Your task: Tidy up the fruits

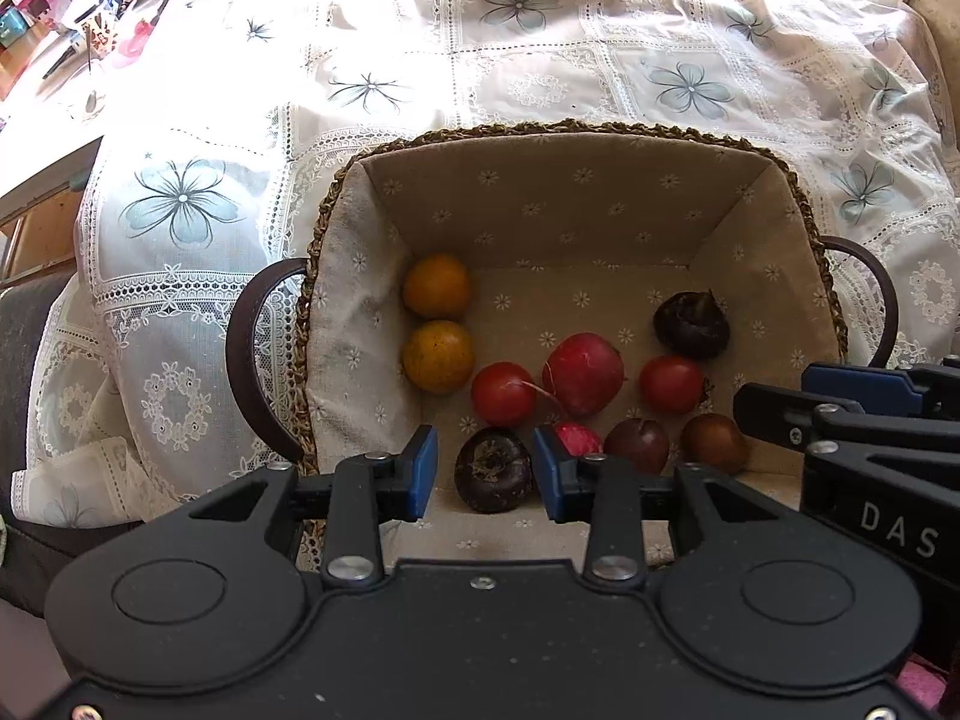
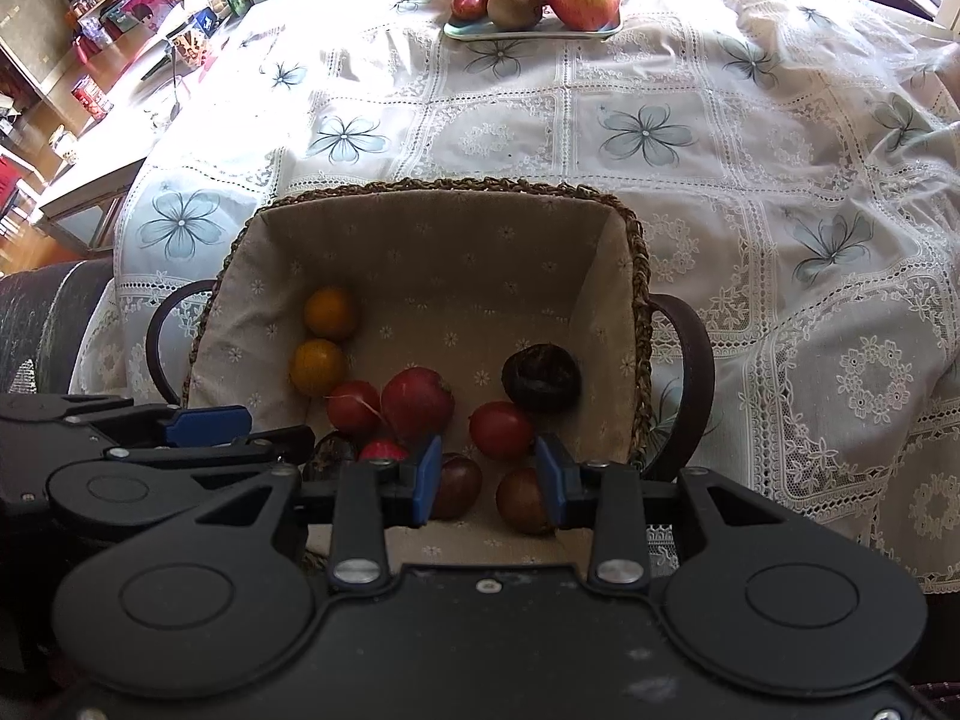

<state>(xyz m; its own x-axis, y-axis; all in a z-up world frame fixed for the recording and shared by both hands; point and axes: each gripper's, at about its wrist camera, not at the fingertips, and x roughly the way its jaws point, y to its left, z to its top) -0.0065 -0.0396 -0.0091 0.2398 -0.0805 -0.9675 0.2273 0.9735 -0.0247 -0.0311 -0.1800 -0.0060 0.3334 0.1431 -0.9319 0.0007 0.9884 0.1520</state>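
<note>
Woven straw and flowered cloth: the lined basket (image 1: 336, 204) sits on the lace tablecloth (image 1: 540, 78), fruit scattered on its floor.

My left tongs (image 1: 485, 471) hang released over the near edge, blue pads apart on either side of a dark wrinkled fruit (image 1: 493, 477), not touching it. My right tongs (image 2: 489, 474) gape too, above a smooth purple plum (image 2: 459, 486) and a brown fruit (image 2: 521, 501). Two round oranges (image 1: 437, 321) hug the left wall; a plate (image 2: 528, 33) of fruit stands well apart.
</note>
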